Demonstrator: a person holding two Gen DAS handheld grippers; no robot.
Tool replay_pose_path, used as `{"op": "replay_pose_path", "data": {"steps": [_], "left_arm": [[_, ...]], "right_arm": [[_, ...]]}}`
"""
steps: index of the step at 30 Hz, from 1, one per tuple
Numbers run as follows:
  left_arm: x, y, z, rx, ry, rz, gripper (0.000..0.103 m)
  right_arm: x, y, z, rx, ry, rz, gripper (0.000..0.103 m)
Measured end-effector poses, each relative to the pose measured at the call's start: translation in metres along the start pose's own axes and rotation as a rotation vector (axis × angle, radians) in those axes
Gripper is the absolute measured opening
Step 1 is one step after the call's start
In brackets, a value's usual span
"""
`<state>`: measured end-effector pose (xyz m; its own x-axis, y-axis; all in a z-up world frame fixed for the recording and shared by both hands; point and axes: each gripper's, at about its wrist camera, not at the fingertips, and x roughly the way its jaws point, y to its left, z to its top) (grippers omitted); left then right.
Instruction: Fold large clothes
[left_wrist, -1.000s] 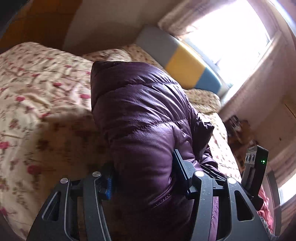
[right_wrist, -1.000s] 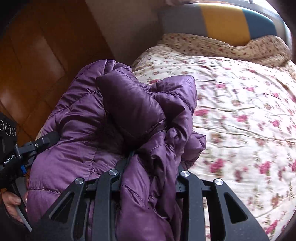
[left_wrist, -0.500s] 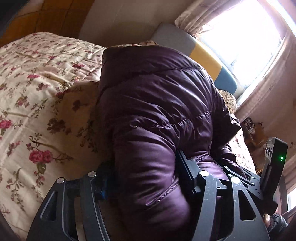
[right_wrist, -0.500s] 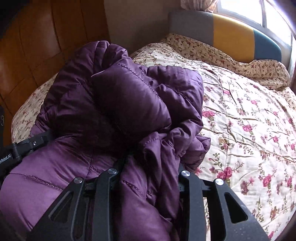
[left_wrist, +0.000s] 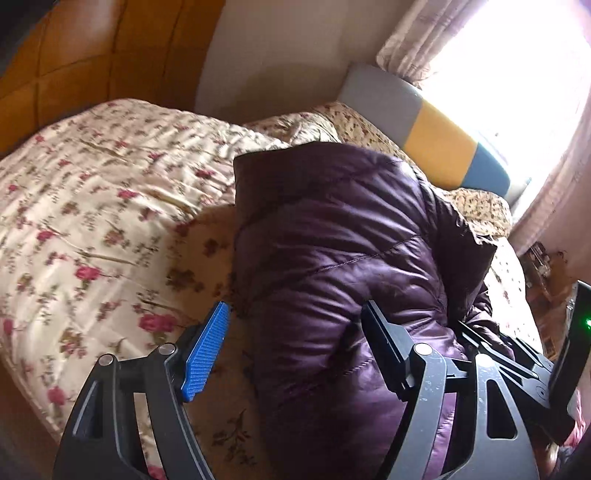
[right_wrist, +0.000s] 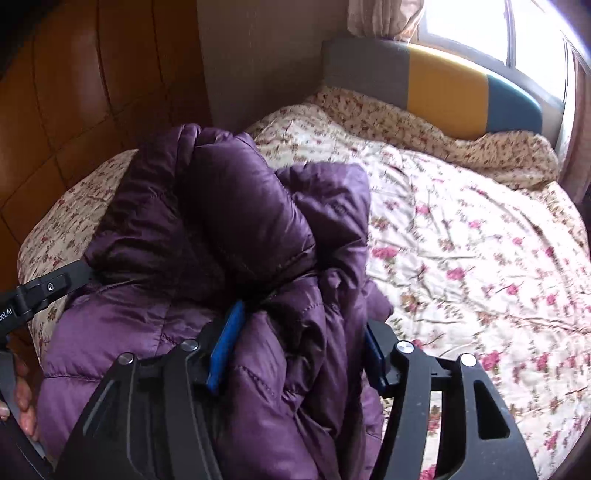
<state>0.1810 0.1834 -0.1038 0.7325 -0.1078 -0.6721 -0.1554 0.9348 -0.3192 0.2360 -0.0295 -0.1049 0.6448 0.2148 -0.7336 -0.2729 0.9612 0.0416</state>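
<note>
Purple jacket (left_wrist: 332, 240) bunched on bed (left_wrist: 92, 206). Left gripper (left_wrist: 295, 343) wide, just opening, blue pad clear of fabric. Right gripper (right_wrist: 299, 354) partly wide, just opening, fabric between pads.

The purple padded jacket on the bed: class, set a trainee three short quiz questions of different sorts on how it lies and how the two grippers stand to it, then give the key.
1. True or false: the purple padded jacket lies spread out flat on the floral bedspread.
2. Which pad of the left gripper stands clear of the jacket? A: the blue pad B: the black pad C: neither
3. Fill in: the jacket's bunched fabric sits ____ the two fingers of the right gripper.

Key
1. False: it is folded into a bundle.
2. A: bedspread shows beside it.
3. Between; both grippers' jaws have just been opening.
</note>
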Motion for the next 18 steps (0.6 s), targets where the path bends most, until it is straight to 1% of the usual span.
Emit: {"op": "replay_pose_path", "data": {"steps": [2,7,9,10,11,14,18], "left_arm": [[-0.007,-0.002,0.001,0.004,-0.016,0.018,0.074],[-0.018,-0.007,0.002,-0.012,-0.035,0.020,0.074],[-0.019,-0.009,0.002,-0.014,-0.039,0.025,0.074],[-0.019,-0.009,0.003,-0.014,-0.040,0.027,0.074],[-0.019,-0.010,0.003,-0.012,-0.043,0.032,0.074],[-0.022,-0.017,0.004,0.002,-0.052,0.038,0.074],[-0.024,-0.025,0.003,0.033,-0.062,0.042,0.074]], "right_arm": [[-0.010,0.003,0.003,-0.003,-0.021,-0.008,0.057],[-0.035,0.014,0.018,-0.036,-0.116,-0.012,0.057],[-0.039,0.021,0.026,-0.048,-0.135,-0.006,0.056],[-0.039,0.024,0.031,-0.055,-0.138,-0.005,0.052],[-0.037,0.027,0.036,-0.060,-0.142,-0.009,0.051],[-0.026,0.031,0.045,-0.054,-0.136,-0.015,0.049],[-0.016,0.034,0.048,-0.056,-0.121,-0.034,0.048]]}}
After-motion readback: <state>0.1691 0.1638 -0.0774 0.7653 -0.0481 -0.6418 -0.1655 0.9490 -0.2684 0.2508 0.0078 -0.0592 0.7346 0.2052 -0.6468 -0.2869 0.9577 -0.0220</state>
